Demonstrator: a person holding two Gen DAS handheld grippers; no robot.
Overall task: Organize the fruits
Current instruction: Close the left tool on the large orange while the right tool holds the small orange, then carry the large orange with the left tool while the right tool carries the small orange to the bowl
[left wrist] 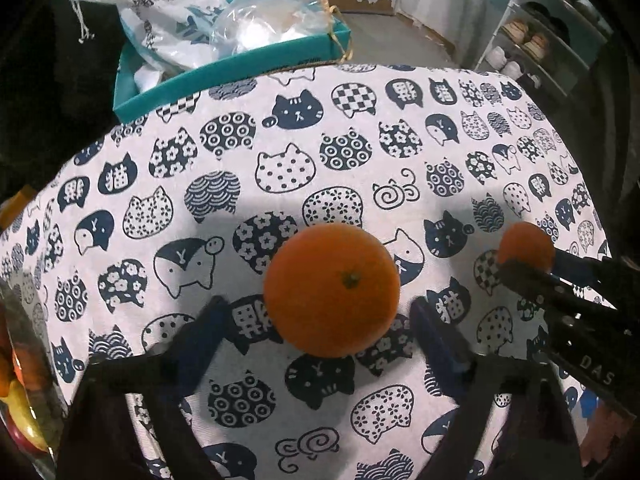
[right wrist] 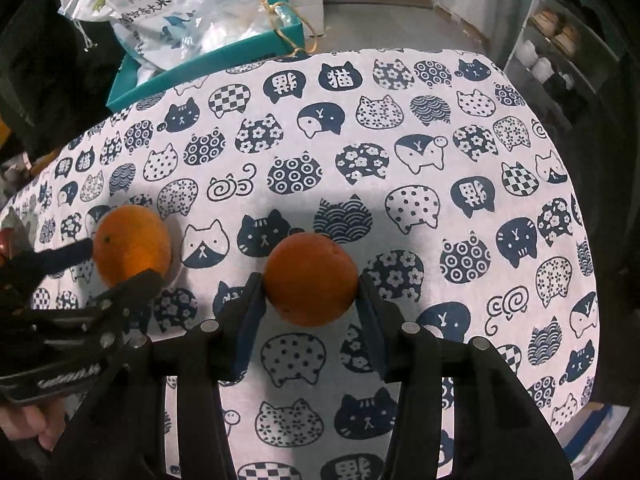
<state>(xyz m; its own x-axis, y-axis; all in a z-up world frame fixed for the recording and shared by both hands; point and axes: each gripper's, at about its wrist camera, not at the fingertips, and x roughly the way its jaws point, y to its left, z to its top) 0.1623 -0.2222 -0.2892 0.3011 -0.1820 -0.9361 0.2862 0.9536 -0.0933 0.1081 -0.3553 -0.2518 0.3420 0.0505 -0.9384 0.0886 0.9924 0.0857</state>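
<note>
Two oranges lie on the cat-print tablecloth (left wrist: 360, 128). In the left wrist view the first orange (left wrist: 332, 290) sits between my left gripper's (left wrist: 320, 312) fingers, which stand wide apart with gaps on both sides. In the right wrist view the second orange (right wrist: 311, 279) sits between my right gripper's (right wrist: 311, 284) fingers, which press against both its sides. The right gripper (left wrist: 532, 266) with its orange (left wrist: 526, 246) shows at the right of the left wrist view. The left gripper (right wrist: 120, 260) and first orange (right wrist: 132, 244) show at the left of the right wrist view.
A teal box (left wrist: 224, 68) with plastic bags stands at the table's far left edge. A container with fruit (left wrist: 20, 400) shows at the left edge of the left wrist view. A shelf with shoes (right wrist: 560, 40) stands beyond the table on the right.
</note>
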